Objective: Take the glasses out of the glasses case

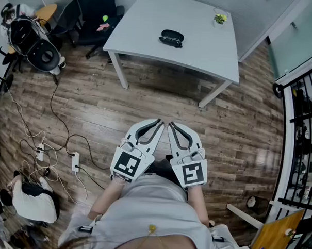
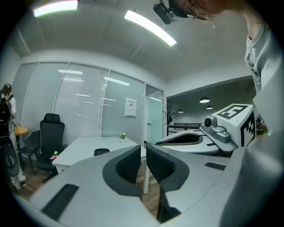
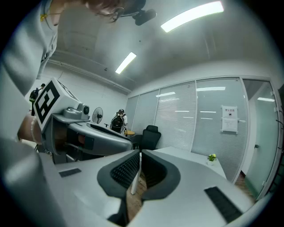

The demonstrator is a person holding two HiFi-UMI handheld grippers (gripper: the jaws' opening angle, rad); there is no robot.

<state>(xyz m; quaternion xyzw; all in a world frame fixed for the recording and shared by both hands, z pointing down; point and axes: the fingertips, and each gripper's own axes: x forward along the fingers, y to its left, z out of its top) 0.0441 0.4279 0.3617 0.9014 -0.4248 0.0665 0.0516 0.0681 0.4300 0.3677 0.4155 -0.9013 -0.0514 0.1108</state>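
Note:
A black glasses case (image 1: 171, 36) lies near the middle of the white table (image 1: 150, 23), far ahead of me. What looks like a thin glasses frame rests along its near edge. In the left gripper view the case (image 2: 101, 151) is a small dark shape on the table (image 2: 84, 148). My left gripper (image 1: 158, 122) and right gripper (image 1: 172, 125) are held side by side close to my body, over the wooden floor and well short of the table. Both are shut with nothing between the pads. The left gripper's jaws (image 2: 143, 156) show only a thin slit, and the right gripper's jaws (image 3: 140, 156) meet at the tips.
A small potted plant (image 1: 220, 18) stands at the table's far right corner. A black office chair (image 1: 96, 13) is left of the table, with a round black device (image 1: 40, 52) beside it. Cables and a power strip (image 1: 75, 161) lie on the floor at left. A person with a backpack (image 3: 119, 120) stands far off.

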